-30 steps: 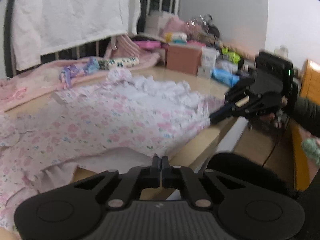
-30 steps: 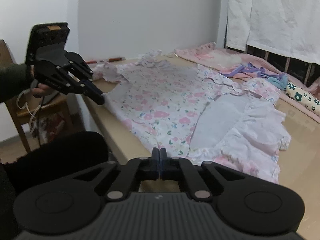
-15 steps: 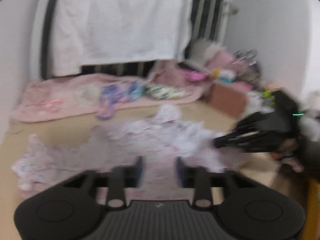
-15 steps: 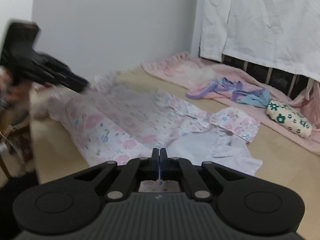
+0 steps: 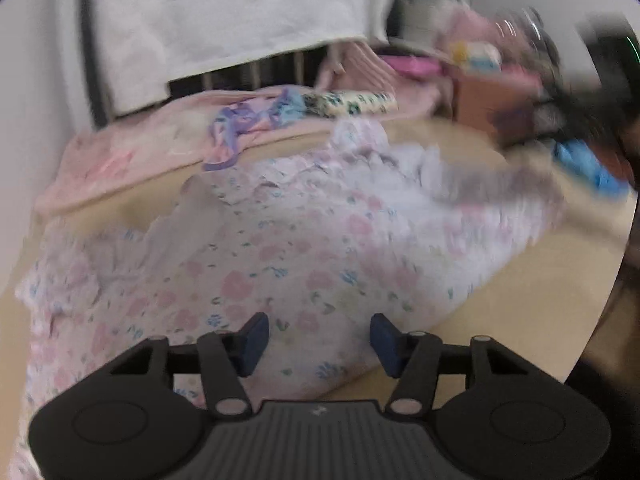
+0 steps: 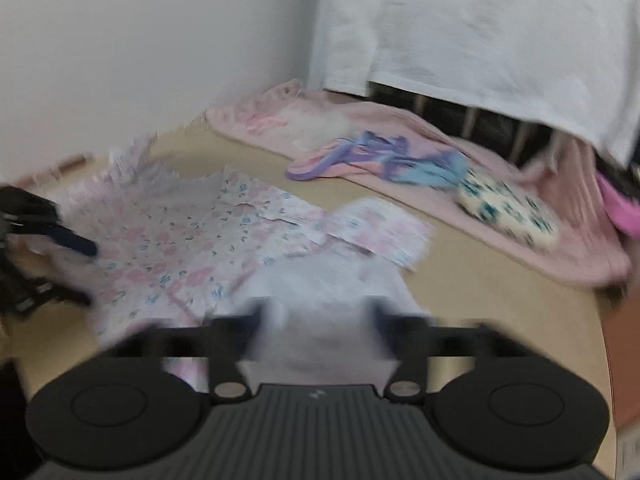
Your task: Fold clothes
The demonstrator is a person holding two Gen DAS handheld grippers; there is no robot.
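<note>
A white garment with pink flowers [image 5: 304,256] lies spread on the tan table [image 5: 532,280]. It also shows in the right wrist view [image 6: 192,248]. My left gripper [image 5: 318,342] is open, low over the garment's near edge, holding nothing. My right gripper [image 6: 316,332] is open and blurred, over the garment's pale inner side [image 6: 324,280]. The left gripper shows at the left edge of the right wrist view [image 6: 76,244]. The right gripper is a dark blur at the top right of the left wrist view [image 5: 600,80].
A pink blanket [image 6: 400,128] with purple and blue clothes [image 6: 384,160] and a flowered roll [image 6: 508,212] lies along the table's far side. A white sheet [image 5: 240,12] hangs over a railing behind. Boxes and clutter [image 5: 492,96] stand at the far right.
Both grippers have opened; they were shut a second ago. Both have moved forward over the garment. The garment's far right part is bunched up more than before.
</note>
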